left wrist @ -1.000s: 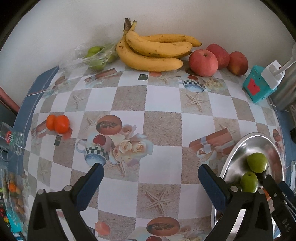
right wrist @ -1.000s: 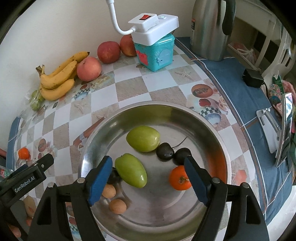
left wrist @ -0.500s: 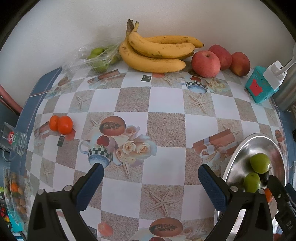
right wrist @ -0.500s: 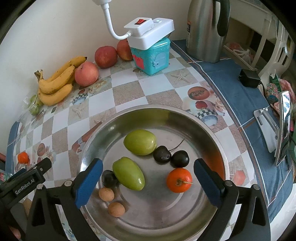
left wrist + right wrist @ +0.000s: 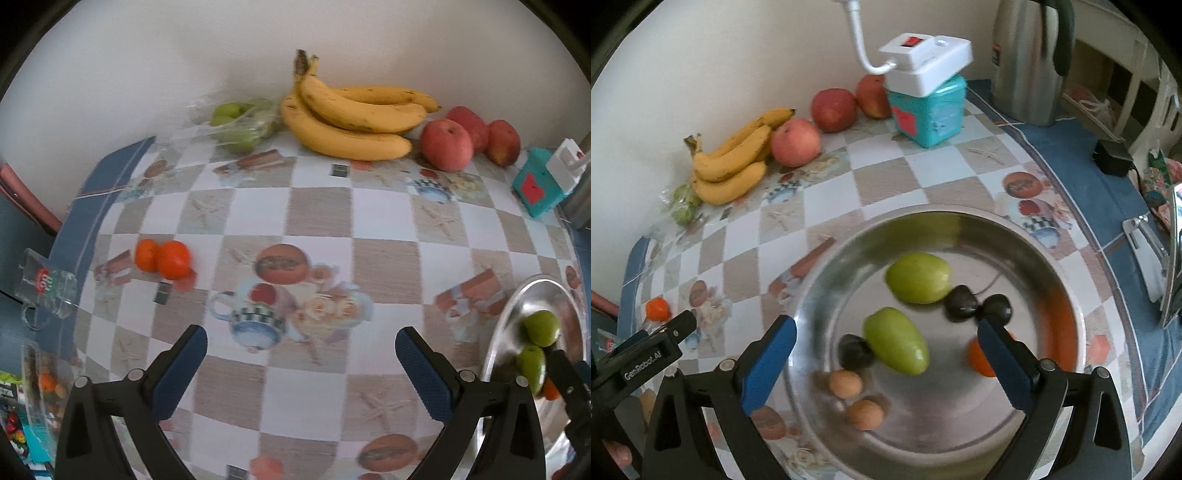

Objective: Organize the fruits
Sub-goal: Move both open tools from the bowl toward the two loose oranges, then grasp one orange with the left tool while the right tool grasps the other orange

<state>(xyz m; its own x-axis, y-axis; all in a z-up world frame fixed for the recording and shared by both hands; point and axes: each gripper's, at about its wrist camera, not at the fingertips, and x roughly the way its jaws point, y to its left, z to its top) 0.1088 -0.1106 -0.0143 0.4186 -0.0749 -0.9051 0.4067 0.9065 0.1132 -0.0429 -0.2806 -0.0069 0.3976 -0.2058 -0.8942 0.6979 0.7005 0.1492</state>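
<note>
The right claw (image 5: 886, 354) hangs over the steel bowl (image 5: 1067, 295) with its jaws spread wide and nothing between the pads. Compared with a second ago the jaws have just been opening, and the small orange fruit (image 5: 979, 360) that sat between them now lies free on the bowl floor, partly hidden behind the right-hand finger. That reads as a finished drop: one more fruit is in the bowl. Ahead of this claw lie two green fruits (image 5: 918, 277), two dark cherries (image 5: 962, 302) just beyond the right finger, another dark fruit and two small brown round ones (image 5: 846, 384) near the left finger.

The left claw (image 5: 301, 369) is also open and empty, above the checked desk (image 5: 384, 206). Its view has slid sideways since a second ago: the bowl now shows only at the far right edge, and the two loose tangerines (image 5: 171, 258) sit nearer, ahead and to the left of the claw. The picture is smeared, so it seems to be in motion.

Well beyond it against the wall lie the bananas (image 5: 351, 118), three red apples (image 5: 447, 144) to their right and a bag of green fruits (image 5: 240, 125) to their left.

Judging from this, the tangerines are the likely next pick for the left claw, while much fruit is not yet gathered.
</note>
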